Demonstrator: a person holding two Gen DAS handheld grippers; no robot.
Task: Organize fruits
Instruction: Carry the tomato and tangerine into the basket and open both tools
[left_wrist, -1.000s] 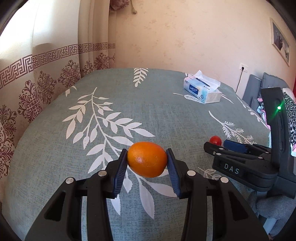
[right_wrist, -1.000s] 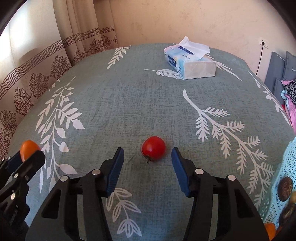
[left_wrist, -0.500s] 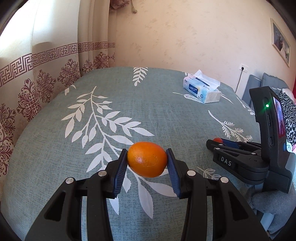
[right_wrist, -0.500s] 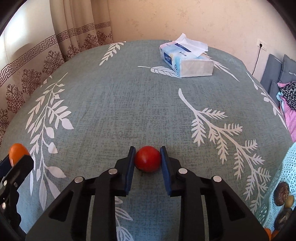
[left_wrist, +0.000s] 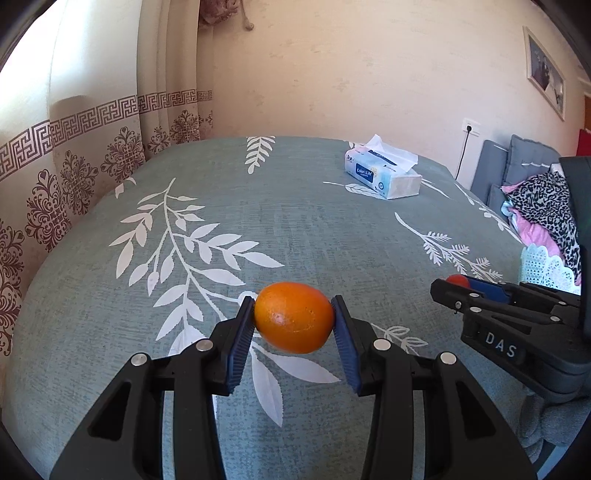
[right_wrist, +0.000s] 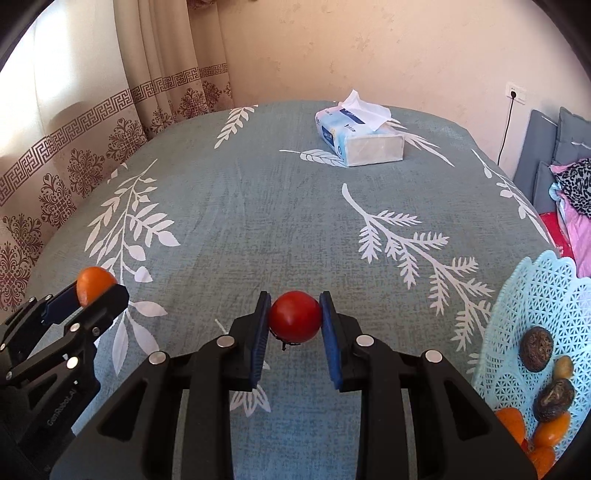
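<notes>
My left gripper (left_wrist: 294, 325) is shut on an orange (left_wrist: 294, 316), held a little above the grey-green leaf-print tablecloth (left_wrist: 295, 229). My right gripper (right_wrist: 294, 325) is shut on a small red tomato (right_wrist: 294, 315), lifted off the cloth with its stem hanging below. From the left wrist view the right gripper (left_wrist: 452, 286) shows at the right edge with the tomato (left_wrist: 457, 280) peeking out. From the right wrist view the left gripper (right_wrist: 92, 295) shows at the left with the orange (right_wrist: 94, 284). A pale blue lattice fruit basket (right_wrist: 532, 302) sits at the right.
The basket holds dark round fruits (right_wrist: 536, 349) and several oranges (right_wrist: 550, 430). A tissue box (right_wrist: 358, 138) stands at the far side of the table. Patterned curtains (left_wrist: 74, 155) hang on the left; grey cushions and clothes (left_wrist: 543, 206) lie beyond the right edge.
My right gripper shut on the tomato and lifted it off the cloth, drawing back so the basket came into view. The left gripper kept still with the orange.
</notes>
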